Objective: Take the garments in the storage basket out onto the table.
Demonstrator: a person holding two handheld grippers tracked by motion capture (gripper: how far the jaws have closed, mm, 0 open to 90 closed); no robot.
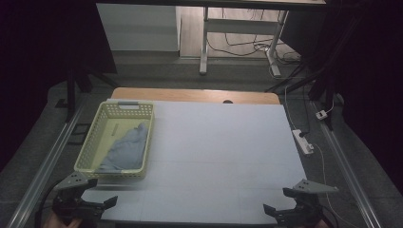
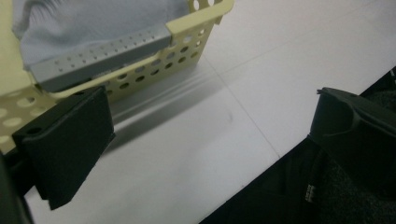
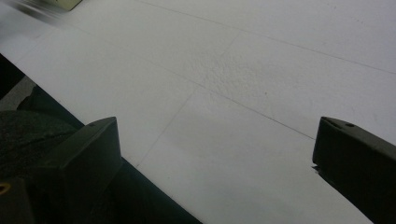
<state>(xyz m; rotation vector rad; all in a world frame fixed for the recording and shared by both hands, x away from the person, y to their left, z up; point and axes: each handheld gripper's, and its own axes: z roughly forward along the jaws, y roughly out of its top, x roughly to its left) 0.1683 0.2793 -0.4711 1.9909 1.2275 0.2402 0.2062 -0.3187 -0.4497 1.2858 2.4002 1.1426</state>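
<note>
A pale yellow perforated basket (image 1: 93, 142) with grey handles stands at the left of the white table (image 1: 223, 152). A grey-blue cloth (image 1: 127, 148) lies crumpled inside it. My left gripper (image 1: 101, 194) hovers open at the table's near left corner, just in front of the basket. In the left gripper view the basket's near wall (image 2: 187, 44) and grey handle (image 2: 100, 58) sit just beyond the wide-apart jaws, with the cloth (image 2: 93, 23) behind. My right gripper (image 1: 275, 200) stands open at the near right corner. Its jaws are spread over bare white table (image 3: 261, 84), holding nothing.
A wooden tabletop edge (image 1: 190, 95) shows beyond the white cover. A white power strip (image 1: 303, 141) and cables lie on the floor at the right. Desk legs (image 1: 204, 42) stand farther back. Metal rails (image 1: 43, 166) run along both sides of the table.
</note>
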